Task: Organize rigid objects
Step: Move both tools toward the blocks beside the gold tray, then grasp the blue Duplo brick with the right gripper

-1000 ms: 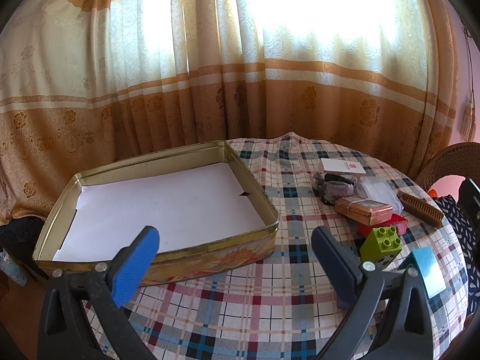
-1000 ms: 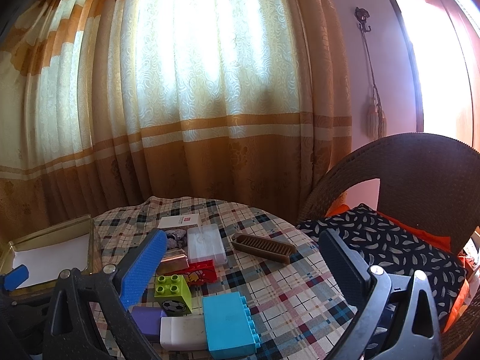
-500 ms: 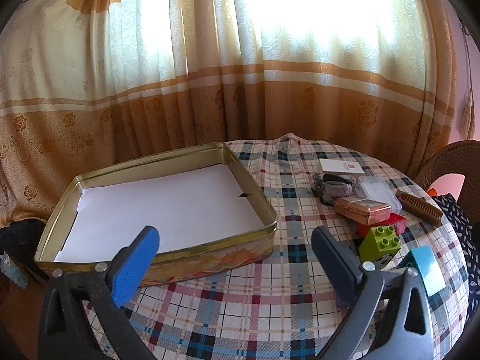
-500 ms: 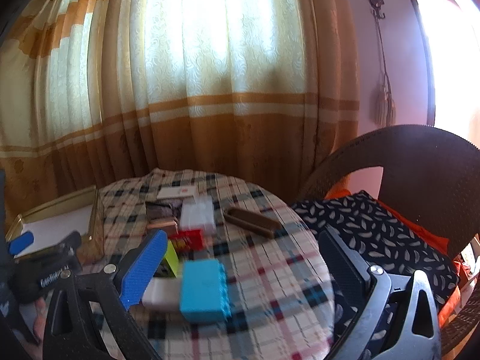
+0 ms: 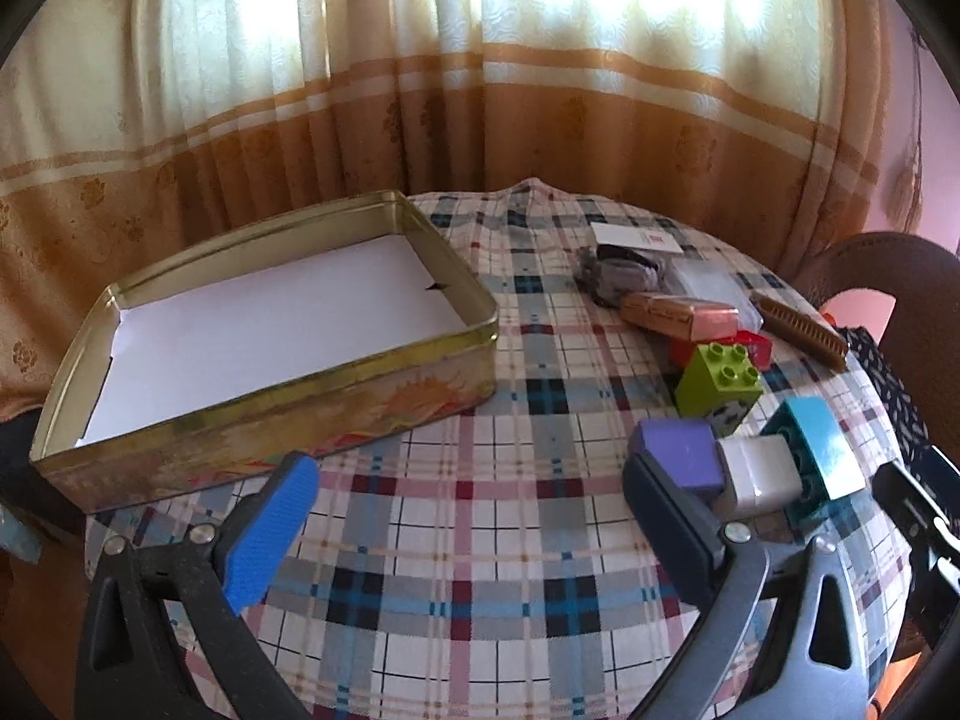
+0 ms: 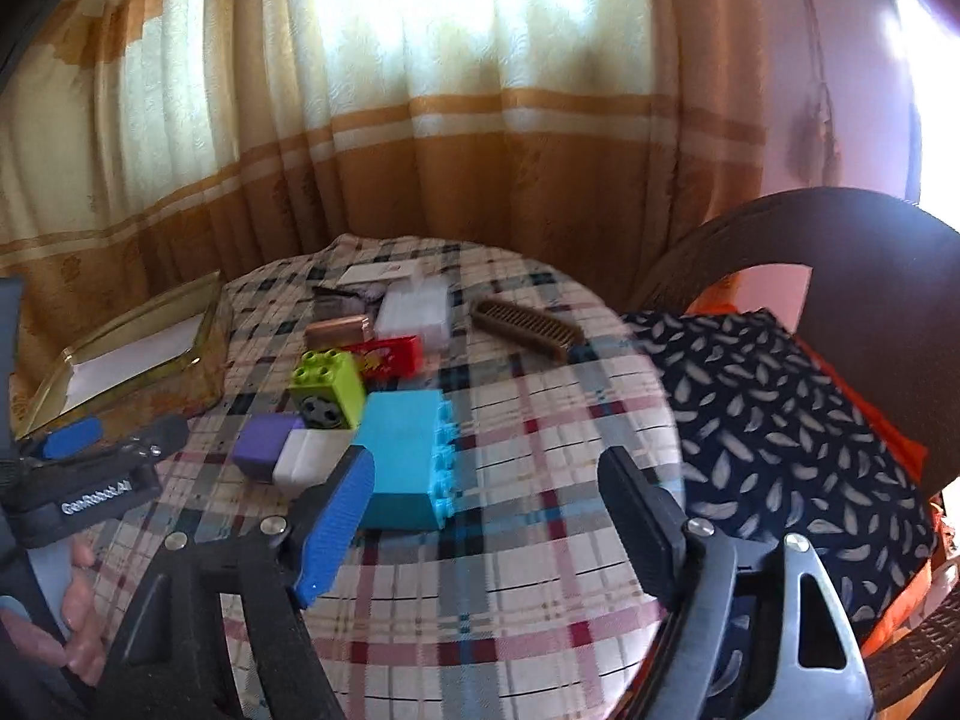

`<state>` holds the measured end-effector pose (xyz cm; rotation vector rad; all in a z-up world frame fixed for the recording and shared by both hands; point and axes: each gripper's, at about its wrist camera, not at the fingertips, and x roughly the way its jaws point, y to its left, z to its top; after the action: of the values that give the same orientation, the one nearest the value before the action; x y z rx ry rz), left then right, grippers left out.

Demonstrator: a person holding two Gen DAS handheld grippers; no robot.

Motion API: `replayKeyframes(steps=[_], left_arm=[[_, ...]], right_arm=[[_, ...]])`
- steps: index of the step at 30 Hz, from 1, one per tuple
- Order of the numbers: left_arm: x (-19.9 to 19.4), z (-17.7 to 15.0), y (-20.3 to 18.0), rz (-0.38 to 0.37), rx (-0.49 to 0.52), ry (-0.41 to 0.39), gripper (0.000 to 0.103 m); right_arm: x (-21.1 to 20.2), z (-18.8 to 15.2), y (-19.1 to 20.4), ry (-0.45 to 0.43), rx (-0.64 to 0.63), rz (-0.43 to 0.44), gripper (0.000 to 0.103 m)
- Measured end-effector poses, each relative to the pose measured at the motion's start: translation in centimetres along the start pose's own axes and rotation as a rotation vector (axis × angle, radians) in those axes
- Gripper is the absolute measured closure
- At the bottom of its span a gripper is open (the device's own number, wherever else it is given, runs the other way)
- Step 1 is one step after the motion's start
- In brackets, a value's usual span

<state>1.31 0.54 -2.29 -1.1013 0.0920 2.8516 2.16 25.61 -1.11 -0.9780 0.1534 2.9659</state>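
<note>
Both grippers hung over a round table covered in a plaid tablecloth [image 5: 480, 516]. The left gripper [image 5: 462, 516] had its jaws spread wide with nothing between them, and the right gripper [image 6: 486, 510] was likewise released and empty.

The landmark was a shallow gold tin [image 5: 360, 372] lined with white paper, sitting at the left side of the table. All the loose objects lay in a cluster to the right of the tin, well apart from it.

Nearest the grippers in that cluster, a purple-and-white block [image 5: 714, 462] lay touching a large turquoise building brick [image 6: 402, 450]. Just beyond them, farther from the grippers, stood a lime-green building brick [image 5: 720, 375], with a red brick [image 6: 390, 354] behind it. A copper-coloured box [image 5: 678, 315] rested just beyond the green brick, on the side facing the tin. A brown comb [image 6: 525, 330] lay at the far right of the cluster, farthest from the tin. A clear plastic case [image 6: 414, 312], a dark grey bundle [image 5: 618, 273] and a white card [image 5: 636, 238] lay toward the back of the table, near the orange curtain [image 5: 540, 120].

A wicker chair [image 6: 870, 276] holding a dark patterned cushion [image 6: 774, 414] stood beyond the table's right edge.
</note>
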Motion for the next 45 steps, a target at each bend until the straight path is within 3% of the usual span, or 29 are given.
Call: replayKeyframes(steps=[4,8,11,14,22,29,31,34,35,36,39,43,45], left_arm=[[-0.4,-0.1,-0.8,0.014,0.039,-0.013,0.001],[-0.2,-0.1,-1.1,0.015,0.063,0.01,0.001],[0.2,-0.1,-1.4,0.01,0.083,0.033,0.001],[0.7,-0.2,-1.9,0.004,0.105,0.059,0.001],[1.3,-0.8,-3.5,-0.019,0.17,0.11,0.001],[1.4,-0.9,-3.8,-0.026,0.189,0.124,0.001],[1.5,-0.9,-4.0,-0.037,0.196,0.131,0.001],[1.0,-1.0,-4.5,-0.078,0.208,0.116,0.001],[0.7,-1.0,-4.6,-0.095,0.21,0.106,0.001],[0.4,-1.0,-4.8,-0.115,0.213,0.094,0.001],[-0.3,-0.9,-5.4,-0.168,0.217,0.071,0.001],[-0.7,-0.7,-6.7,-0.194,0.262,0.051,0.001],[-0.5,-0.7,-6.9,-0.196,0.264,0.061,0.001]], right_arm=[[1.3,-0.1,1.4,0.069,-0.051,0.029,0.024],[3.1,-0.3,2.4,0.163,-0.104,0.066,0.044],[4.3,-0.3,1.8,0.209,-0.092,0.035,0.051],[3.9,0.0,0.6,0.184,-0.041,0.027,0.059],[4.3,1.4,0.4,0.169,-0.052,0.057,0.058],[6.7,2.6,1.1,0.214,-0.082,0.085,0.059],[6.5,2.4,0.7,0.203,-0.065,0.11,0.073],[5.5,2.2,-0.4,0.165,-0.009,0.13,0.081],[5.2,2.2,-0.7,0.15,0.002,0.13,0.093],[4.7,2.2,-1.0,0.133,0.009,0.132,0.097],[3.4,2.1,-1.4,0.101,-0.003,0.129,0.097],[2.8,2.2,-1.1,0.132,-0.045,0.18,0.096],[3.0,2.8,-1.3,0.135,-0.023,0.195,0.09]])
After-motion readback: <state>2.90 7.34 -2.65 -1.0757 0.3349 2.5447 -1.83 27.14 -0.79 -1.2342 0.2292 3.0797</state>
